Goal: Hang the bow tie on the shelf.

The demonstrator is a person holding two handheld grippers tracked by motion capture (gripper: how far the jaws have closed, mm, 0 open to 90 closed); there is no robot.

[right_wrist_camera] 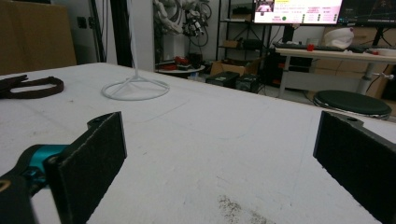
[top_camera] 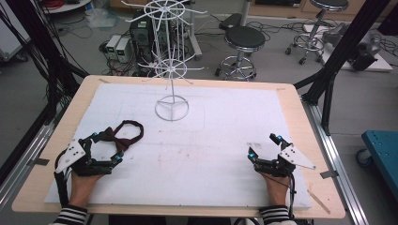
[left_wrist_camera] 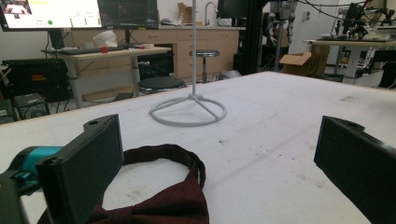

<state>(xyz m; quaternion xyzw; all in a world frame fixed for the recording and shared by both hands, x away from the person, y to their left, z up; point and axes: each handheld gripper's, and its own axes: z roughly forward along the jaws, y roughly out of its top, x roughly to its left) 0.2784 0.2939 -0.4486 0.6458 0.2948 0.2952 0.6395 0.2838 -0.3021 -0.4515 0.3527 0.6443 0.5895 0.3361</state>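
A dark maroon bow tie with a looped strap (top_camera: 126,134) lies flat on the white mat at the left. My left gripper (top_camera: 107,147) is open, its jaws on either side of the bow end of the tie. In the left gripper view the bow tie (left_wrist_camera: 161,196) lies low between the two wide-apart black jaws. A white wire hanging rack (top_camera: 172,70) stands on a ring base at the mat's far middle; its base ring (left_wrist_camera: 188,111) is ahead of the left gripper. My right gripper (top_camera: 264,145) is open near the right front, with nothing between its jaws.
The white mat (top_camera: 220,136) covers most of the wooden table (top_camera: 300,112). Black frame posts stand at both sides. Stools (top_camera: 243,44), computer boxes and cables sit on the floor beyond the far edge. A blue cart (top_camera: 382,150) is at the right.
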